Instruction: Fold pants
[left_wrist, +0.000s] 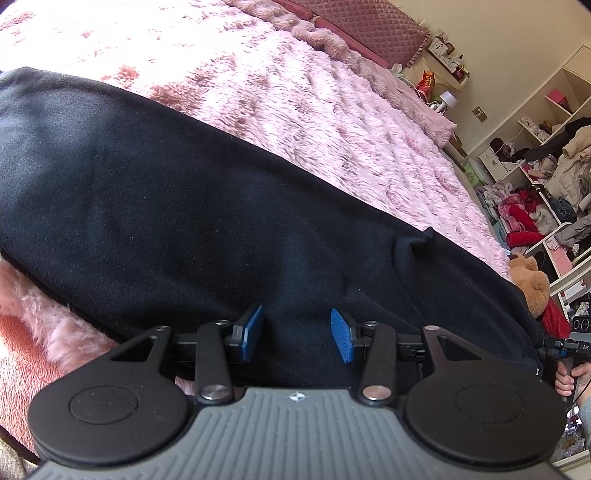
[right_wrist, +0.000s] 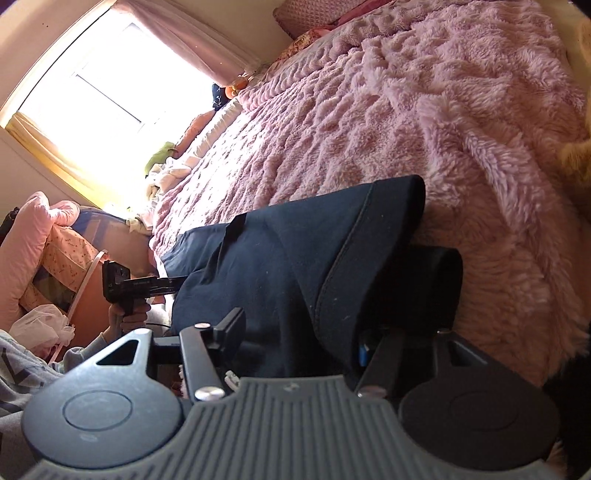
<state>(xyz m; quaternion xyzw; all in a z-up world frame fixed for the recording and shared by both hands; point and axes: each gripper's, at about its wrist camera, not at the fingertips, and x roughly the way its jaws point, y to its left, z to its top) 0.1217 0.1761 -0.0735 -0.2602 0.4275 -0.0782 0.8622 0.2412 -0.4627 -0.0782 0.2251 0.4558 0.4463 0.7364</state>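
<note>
Dark navy pants (left_wrist: 177, 192) lie lengthwise along the near edge of the bed, on a pink shaggy blanket (left_wrist: 280, 96); one end runs toward the window-side edge, the other toward the cluttered shelves (left_wrist: 546, 155).

Left gripper (left_wrist: 301, 334): blue pads (left_wrist: 253, 332) spread apart, hovering over the fabric at the bed's near edge. Cloth sits under and between the pads, but they don't press on it, so released.

Brown plush toy (left_wrist: 532, 280) sits off the far end of the pants, by the bed's corner. Just beyond it, a hand holds the other gripper's handle.

Right gripper (right_wrist: 299, 336): a folded-over flap of the pants (right_wrist: 332, 251) drapes across its jaws. One finger (right_wrist: 229, 332) shows clear of the cloth; the other is buried under the flap, only a sliver of blue visible. Can't tell whether it pinches the fabric or just sits under it.

From this side, window (right_wrist: 99, 99) at the far edge of the bed, pillows (right_wrist: 317, 14) at the head.
</note>
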